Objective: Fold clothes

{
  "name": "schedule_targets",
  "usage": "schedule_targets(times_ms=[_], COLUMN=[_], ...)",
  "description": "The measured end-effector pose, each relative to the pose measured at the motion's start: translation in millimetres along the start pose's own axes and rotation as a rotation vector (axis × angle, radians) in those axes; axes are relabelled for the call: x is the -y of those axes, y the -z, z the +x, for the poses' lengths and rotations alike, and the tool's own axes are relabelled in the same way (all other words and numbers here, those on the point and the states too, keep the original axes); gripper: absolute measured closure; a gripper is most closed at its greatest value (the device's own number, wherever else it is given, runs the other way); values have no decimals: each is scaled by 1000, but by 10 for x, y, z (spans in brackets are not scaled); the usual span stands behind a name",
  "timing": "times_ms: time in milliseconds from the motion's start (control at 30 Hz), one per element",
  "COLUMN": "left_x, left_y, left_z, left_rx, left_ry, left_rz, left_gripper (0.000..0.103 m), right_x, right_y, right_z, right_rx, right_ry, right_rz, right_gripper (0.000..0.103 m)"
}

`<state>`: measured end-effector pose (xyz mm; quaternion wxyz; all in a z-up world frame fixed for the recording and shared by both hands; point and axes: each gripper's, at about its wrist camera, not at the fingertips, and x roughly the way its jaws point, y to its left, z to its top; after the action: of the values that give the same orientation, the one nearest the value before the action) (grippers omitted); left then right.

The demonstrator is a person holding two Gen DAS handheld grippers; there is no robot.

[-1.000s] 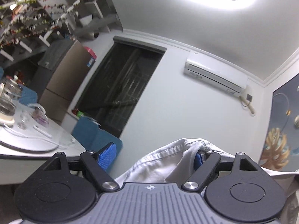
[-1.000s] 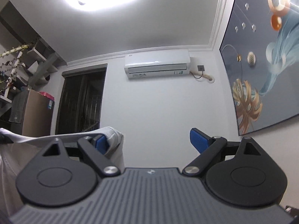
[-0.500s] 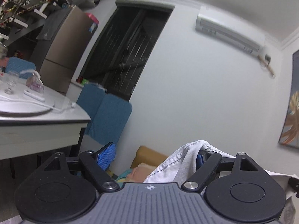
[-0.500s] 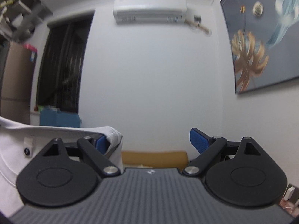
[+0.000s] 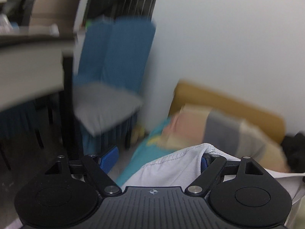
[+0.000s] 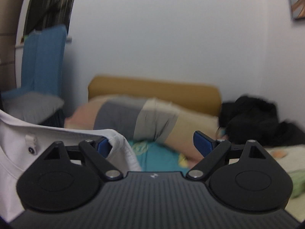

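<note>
Above the bed: a white garment [image 6: 17, 152] hangs stretched between the two grippers, held off the bedding.
Left gripper [image 5: 156, 157]: jaws spread wide; a bunched fold of the white garment [image 5: 171, 166] drapes over its right blue pad, the left pad bare. Whether the cloth is pinched or only hooked on that finger, I cannot tell.
Right gripper [image 6: 152, 145]: jaws wide apart too; the ribbed edge of the garment wraps its left blue pad, the right pad is free. Again hooked or gripped is unclear.
Garment detail: in the right wrist view a neckline seam and a small tab with a dark button show on the cloth left of the gripper.
Bed [image 6: 158, 158]: teal sheet with a pale pattern below the grippers; a mustard headboard [image 6: 152, 91] stands against the white wall.
Head end of the bed: a colour-blocked pillow [image 6: 133, 118] in pink, grey and beige lies along the headboard.
Right edge of the bed: a black heap of cloth [image 6: 253, 118] lies beside the pillow.
Left of the bed: a blue-covered chair [image 5: 118, 61] with a grey seat cushion, next to a table edge [image 5: 28, 43].
Picture quality: the left wrist view is strongly motion-blurred.
</note>
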<state>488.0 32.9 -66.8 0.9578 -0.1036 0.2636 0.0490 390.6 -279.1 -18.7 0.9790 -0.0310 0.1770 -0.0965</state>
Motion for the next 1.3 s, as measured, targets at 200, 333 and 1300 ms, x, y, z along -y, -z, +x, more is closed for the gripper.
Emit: schedule_targets(times_ms=[200,333,1300], left_x=[-202,-185,-845], left_y=[626,631,927], left_z=[1149,1540,-1738], left_rx=[-280,-437,-260], left_ry=[7,17,185], left_rz=[-74,40,-134], left_gripper=[21,21,7], right_x=[-254,-381,-165], right_y=[725,944,849], right_z=[1043,1350,-1431], right_rx=[-263,-406,-171], right_ry=[-58,-126,-234], right_rz=[-31,-73,194], right_gripper=[13,13,13])
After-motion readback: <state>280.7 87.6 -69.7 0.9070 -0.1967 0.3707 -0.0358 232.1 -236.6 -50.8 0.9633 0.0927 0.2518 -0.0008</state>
